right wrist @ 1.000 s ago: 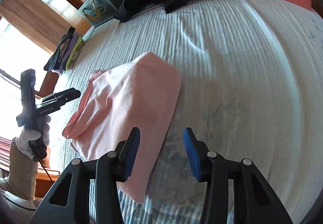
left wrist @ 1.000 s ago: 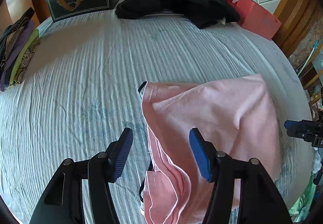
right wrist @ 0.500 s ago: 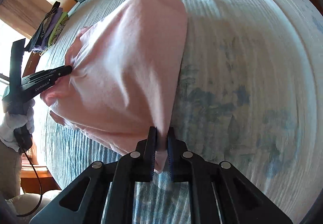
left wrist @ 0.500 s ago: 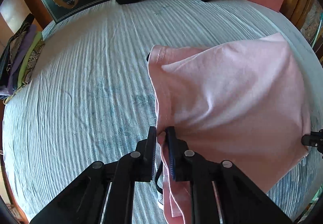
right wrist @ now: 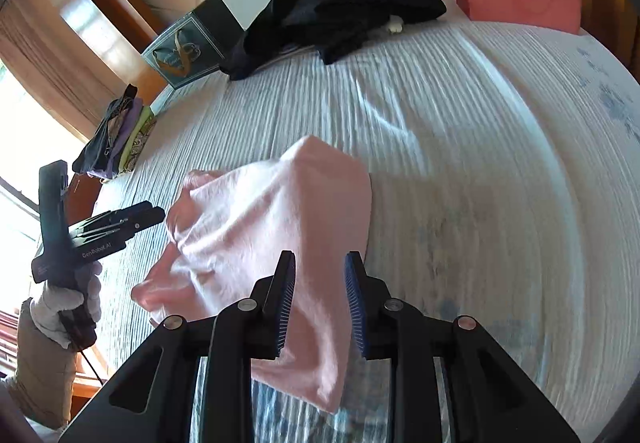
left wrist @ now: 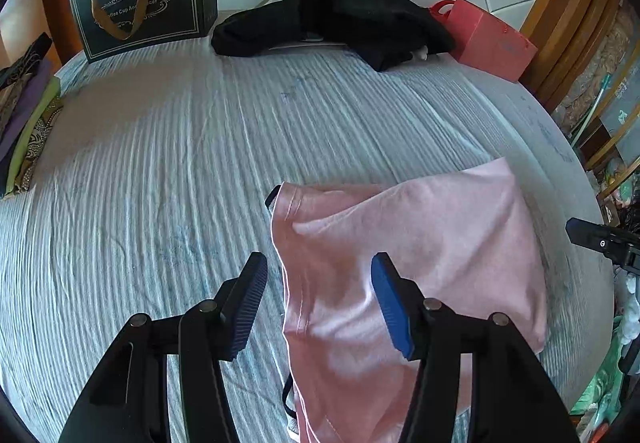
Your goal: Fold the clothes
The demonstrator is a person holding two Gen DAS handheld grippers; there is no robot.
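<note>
A folded pink garment (left wrist: 420,255) lies on the striped bed sheet (left wrist: 180,163) near the front edge; it also shows in the right wrist view (right wrist: 272,227). My left gripper (left wrist: 318,307) is open, its blue pads either side of the garment's left edge and raised above it. My right gripper (right wrist: 320,303) is open over the garment's near right corner. The left gripper also shows in the right wrist view (right wrist: 132,217), just left of the garment, held by a gloved hand. The right gripper's tip shows at the right in the left wrist view (left wrist: 592,237).
A black clothes pile (left wrist: 336,19) lies at the head of the bed, between a dark gift bag (left wrist: 144,3) and a red paper bag (left wrist: 492,39). A stack of folded clothes (left wrist: 24,123) sits at the left edge. Wooden bed frame and clutter stand at the right.
Half a second ago both grippers were shut on the pink garment's edges. Both have opened and pulled back, and the garment now lies on the bed.
</note>
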